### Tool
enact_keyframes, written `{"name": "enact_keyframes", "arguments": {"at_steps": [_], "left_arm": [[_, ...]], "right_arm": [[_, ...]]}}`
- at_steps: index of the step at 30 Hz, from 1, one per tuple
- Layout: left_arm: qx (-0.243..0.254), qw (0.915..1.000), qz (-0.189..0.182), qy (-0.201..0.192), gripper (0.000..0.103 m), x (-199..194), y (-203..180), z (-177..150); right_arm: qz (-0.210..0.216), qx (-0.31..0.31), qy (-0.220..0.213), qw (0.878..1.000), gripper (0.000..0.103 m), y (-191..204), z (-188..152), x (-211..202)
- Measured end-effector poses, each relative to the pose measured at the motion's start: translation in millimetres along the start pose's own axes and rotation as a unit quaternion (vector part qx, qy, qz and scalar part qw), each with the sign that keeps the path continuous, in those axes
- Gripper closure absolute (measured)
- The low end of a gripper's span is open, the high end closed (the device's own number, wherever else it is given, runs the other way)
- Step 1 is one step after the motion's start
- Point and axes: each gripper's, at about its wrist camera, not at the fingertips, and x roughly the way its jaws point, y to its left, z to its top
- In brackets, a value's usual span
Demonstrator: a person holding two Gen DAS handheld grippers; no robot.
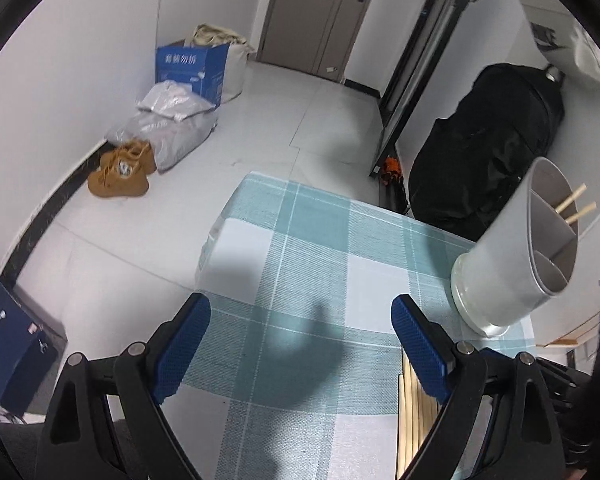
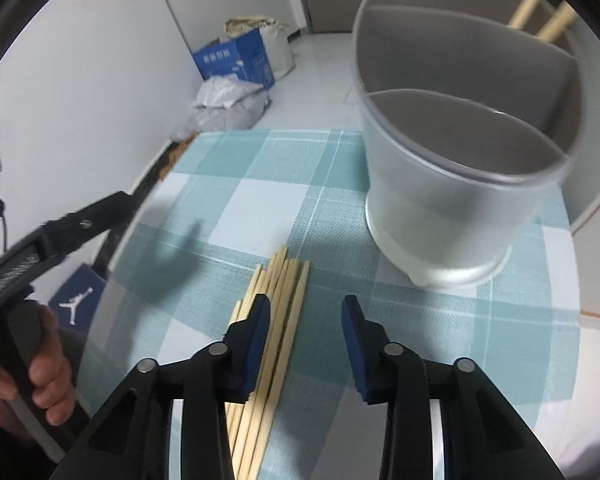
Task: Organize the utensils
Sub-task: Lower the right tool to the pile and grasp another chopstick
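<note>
The checked desk carries a grey divided holder ahead and right of the right gripper, two chopsticks in its far compartment. The loose chopstick bundle lies under that gripper's left jaw; its jaws stand narrow, gripping nothing. The left gripper hangs wide open over bare cloth.

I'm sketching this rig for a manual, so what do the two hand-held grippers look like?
Both look alike. The left hand-held gripper and right hand-held gripper have black plastic linkage arms joined by round silver pivot pins, each ending in a flat finger faced with a blue textured pad. In the right wrist view, a hand grips the left one's handle; no sleeve is clearly visible.
</note>
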Motion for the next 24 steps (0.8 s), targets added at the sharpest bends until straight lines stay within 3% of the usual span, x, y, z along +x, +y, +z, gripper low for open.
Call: {"name": "enact_keyframes", "arguments": {"at_steps": [7,12,20,24], "left_arm": [[-0.014,0.9999,-0.007,0.007,0.014,1.4,9.8,3.6],[-0.033,0.9993,-0.018,-0.003,0.014,-5.6,17.9,8.4],[-0.059,0.9978,-0.028,0.013,0.014,-1.7,27.9,13.0],[-0.054,0.9982,-0.023,0.016,0.014,-1.4,29.3,11.6]], "right_arm": [[-0.034,-0.028,0.058,0.997,0.082,7.0,11.8,32.0],[-0.057,-0.037,0.070,0.995,0.085,11.8,15.9,38.6],[-0.085,-0.046,0.096,0.991,0.087,18.9,27.1,44.8],[-0.090,-0.054,0.104,0.989,0.097,27.9,34.7,51.8]]}}
